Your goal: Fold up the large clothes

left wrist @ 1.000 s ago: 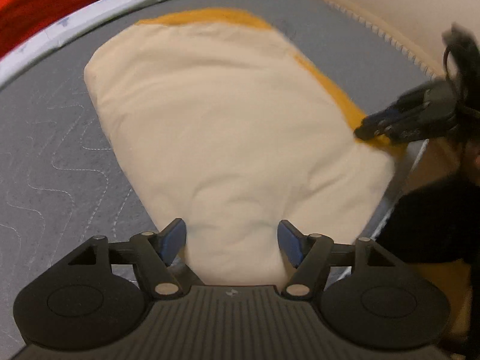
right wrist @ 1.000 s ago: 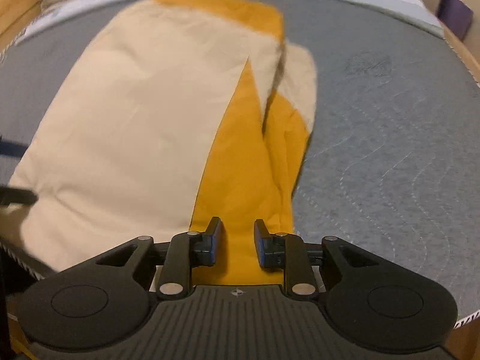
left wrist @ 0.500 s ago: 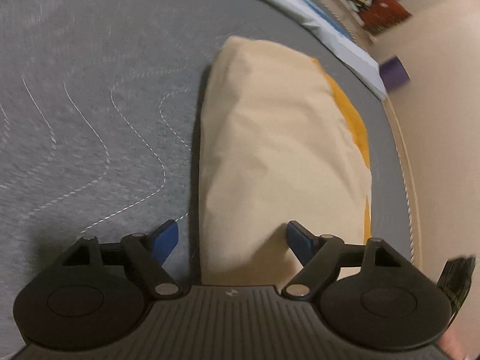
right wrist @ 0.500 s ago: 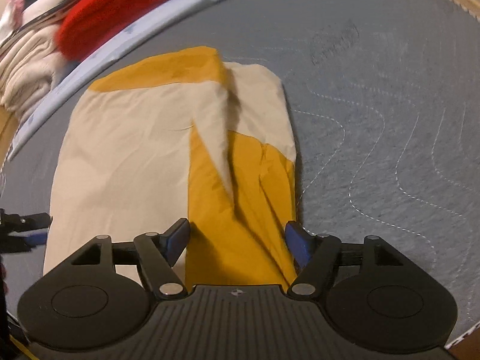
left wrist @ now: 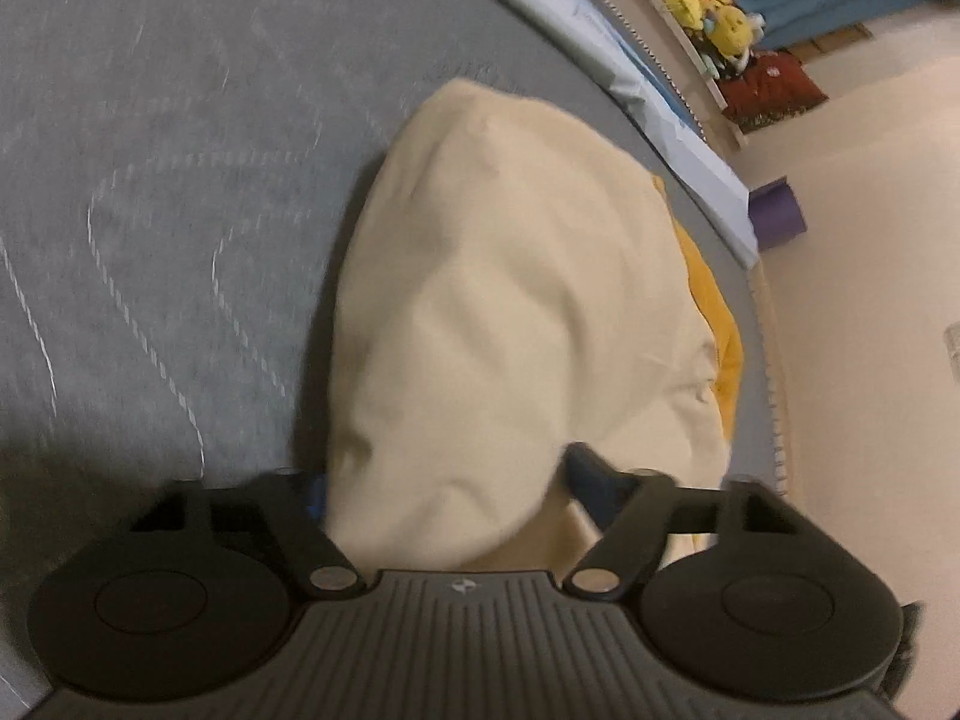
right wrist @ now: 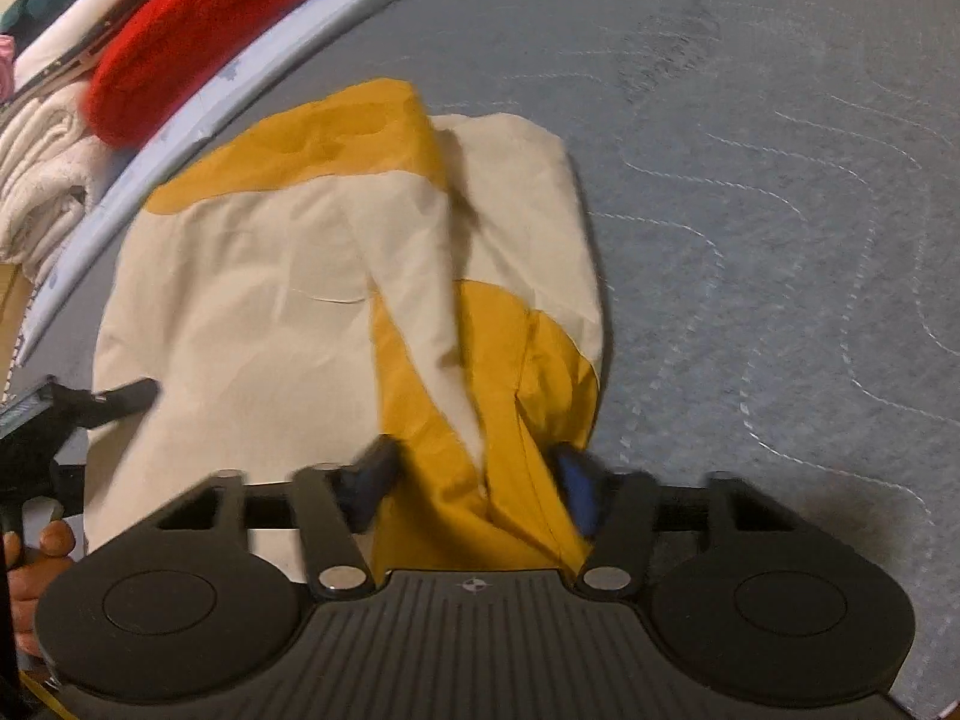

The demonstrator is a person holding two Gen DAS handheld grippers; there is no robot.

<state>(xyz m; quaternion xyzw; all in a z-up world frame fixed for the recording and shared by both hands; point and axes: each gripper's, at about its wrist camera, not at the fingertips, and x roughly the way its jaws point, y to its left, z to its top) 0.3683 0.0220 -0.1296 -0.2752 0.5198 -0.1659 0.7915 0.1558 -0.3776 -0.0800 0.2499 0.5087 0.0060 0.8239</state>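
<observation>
A large cream and mustard-yellow garment [right wrist: 270,300] lies folded on the grey quilted mattress [right wrist: 780,240]. In the left wrist view its cream end [left wrist: 480,330] bulges up between the fingers of my left gripper [left wrist: 447,480], whose jaws are closing; the left pad is half hidden by cloth. The left gripper [right wrist: 114,399] also shows at the garment's left edge in the right wrist view, with a hand [right wrist: 42,546] behind it. My right gripper [right wrist: 474,486] straddles the yellow folds [right wrist: 468,420] at the near edge, its jaws closing and blurred.
A red pile [right wrist: 204,30] and white towels [right wrist: 42,162] lie beyond the pale blue sheet edge [right wrist: 198,120]. Yellow plush toys [left wrist: 714,12] and a purple object [left wrist: 777,213] sit past the mattress. Cream floor [left wrist: 870,300] lies to the right.
Both grippers rolled and dropped closer to the garment's near edge. Each opened wide, then began narrowing around cloth. The left gripper swung to the garment's left end.
</observation>
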